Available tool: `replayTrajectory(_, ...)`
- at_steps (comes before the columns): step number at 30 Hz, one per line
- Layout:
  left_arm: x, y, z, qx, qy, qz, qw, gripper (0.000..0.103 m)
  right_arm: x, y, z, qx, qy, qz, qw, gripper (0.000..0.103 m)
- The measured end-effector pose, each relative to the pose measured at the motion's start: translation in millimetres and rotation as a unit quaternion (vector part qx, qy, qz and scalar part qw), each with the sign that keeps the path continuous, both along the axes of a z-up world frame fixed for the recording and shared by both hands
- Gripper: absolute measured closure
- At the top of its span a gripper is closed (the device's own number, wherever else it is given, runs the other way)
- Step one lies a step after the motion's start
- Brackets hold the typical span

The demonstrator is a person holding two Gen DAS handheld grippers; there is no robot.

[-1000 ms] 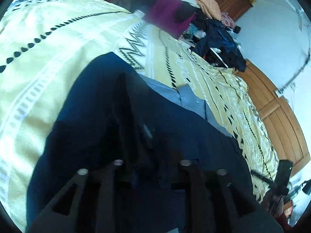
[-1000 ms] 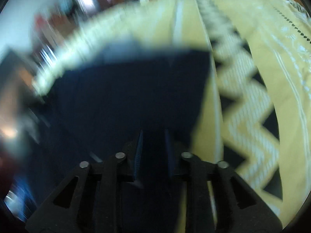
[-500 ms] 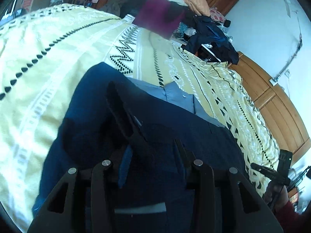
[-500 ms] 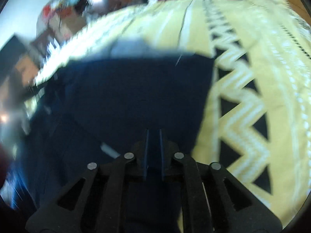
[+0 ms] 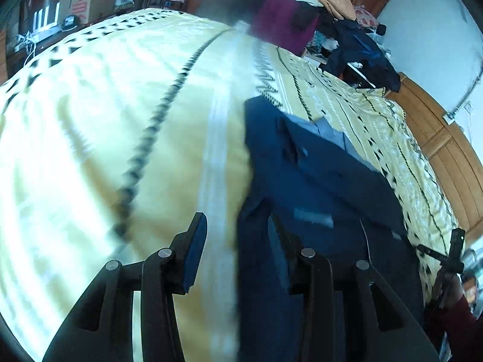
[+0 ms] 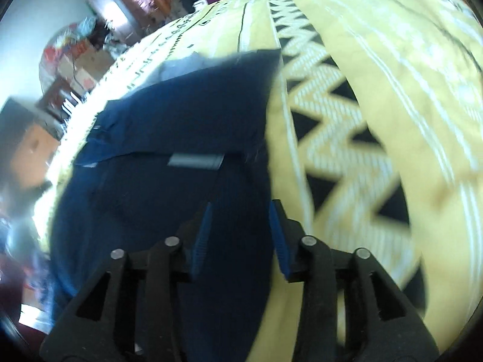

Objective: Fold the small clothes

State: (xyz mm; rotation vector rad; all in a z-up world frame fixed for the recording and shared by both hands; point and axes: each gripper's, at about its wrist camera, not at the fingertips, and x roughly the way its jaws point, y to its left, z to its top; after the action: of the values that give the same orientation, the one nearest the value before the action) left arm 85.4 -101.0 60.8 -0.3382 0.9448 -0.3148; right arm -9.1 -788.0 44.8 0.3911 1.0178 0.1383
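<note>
Both tongs have let go since a moment ago and now sit spread wide, empty. The yellow patterned bedspread (image 5: 105,114) fills the bed, and the navy garment (image 5: 317,187) lies folded flat on it. Left tongs (image 5: 237,241) hover at its left edge; right tongs (image 6: 240,226) above its right edge.

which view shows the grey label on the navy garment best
The right wrist view. There the grey label sits near mid-frame, just ahead of the open right tongs, fairly sharp against the navy garment. The left wrist view shows it off to the side and more smeared by motion blur.
</note>
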Motion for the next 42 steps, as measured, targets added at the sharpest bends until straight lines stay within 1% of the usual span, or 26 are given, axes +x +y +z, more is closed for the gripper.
replayTrajectory(1,-12,8,-1,-0.006,0.009,-0.008,0.9999,0.06,-12,3,2,0.011,0.005,0.0,1.0,0.062)
replayTrajectory(2,-23,14,-3,-0.015,0.021,-0.021,0.9994,0.057,-22,5,4,0.018,0.009,0.003,1.0,0.061)
replayTrajectory(4,-54,21,-10,-0.036,0.049,-0.059,0.9964,0.057,-43,17,6,0.031,0.021,0.014,0.999,0.057)
replayTrajectory(6,-82,25,-17,-0.055,0.07,-0.086,0.9924,0.057,-64,24,7,0.034,0.034,0.023,0.999,0.054)
replayTrajectory(10,-129,28,-30,-0.088,0.095,-0.111,0.9853,0.057,-91,38,3,0.034,0.058,0.031,0.997,0.05)
replayTrajectory(13,-150,24,-34,-0.111,0.101,-0.128,0.9804,0.056,-110,42,0,0.034,0.071,0.025,0.997,0.047)
replayTrajectory(15,-161,17,-34,-0.116,0.103,-0.149,0.9765,0.055,-122,45,-3,0.035,0.081,0.022,0.996,0.047)
replayTrajectory(17,-167,10,-34,-0.112,0.105,-0.161,0.9748,0.048,-130,49,-6,0.03,0.085,0.026,0.996,0.046)
replayTrajectory(21,-170,7,-40,-0.118,0.11,-0.161,0.9736,0.048,-139,55,-12,0.028,0.096,0.029,0.995,0.047)
replayTrajectory(22,-170,6,-40,-0.118,0.11,-0.163,0.9735,0.048,-139,56,-13,0.017,0.098,0.027,0.995,0.046)
replayTrajectory(26,-171,1,-39,-0.106,0.109,-0.165,0.9745,0.048,-145,55,-12,0.0,0.1,0.024,0.995,0.046)
replayTrajectory(28,-174,2,-36,-0.096,0.11,-0.166,0.9753,0.048,-145,55,-14,0.011,0.102,0.03,0.994,0.045)
replayTrajectory(31,-175,4,-38,-0.095,0.117,-0.167,0.9744,0.048,-141,63,-19,0.031,0.109,0.042,0.993,0.045)
replayTrajectory(34,-177,-3,-39,-0.079,0.125,-0.177,0.9731,0.048,-142,77,-20,0.007,0.108,0.062,0.992,0.045)
replayTrajectory(36,-179,0,-43,-0.068,0.128,-0.176,0.9736,0.048,-142,74,-21,0.014,0.106,0.056,0.993,0.045)
replayTrajectory(37,-180,0,-44,-0.065,0.13,-0.174,0.974,0.048,-143,73,-22,0.018,0.106,0.053,0.993,0.048)
replayTrajectory(38,-179,-2,-45,-0.064,0.131,-0.173,0.9742,0.051,-143,72,-22,0.015,0.105,0.052,0.993,0.051)
replayTrajectory(39,-179,-3,-47,-0.061,0.132,-0.17,0.9747,0.053,-143,74,-21,0.006,0.104,0.054,0.993,0.071)
replayTrajectory(40,-178,-5,-47,-0.059,0.133,-0.171,0.9745,0.055,-142,75,-19,-0.004,0.104,0.055,0.993,0.096)
replayTrajectory(41,-177,-9,-47,-0.061,0.133,-0.175,0.9736,0.07,-141,75,-12,0.004,0.094,0.059,0.994,0.097)
replayTrajectory(42,-176,-11,-45,-0.071,0.13,-0.178,0.9728,0.081,-141,73,2,0.02,0.071,0.061,0.995,0.099)
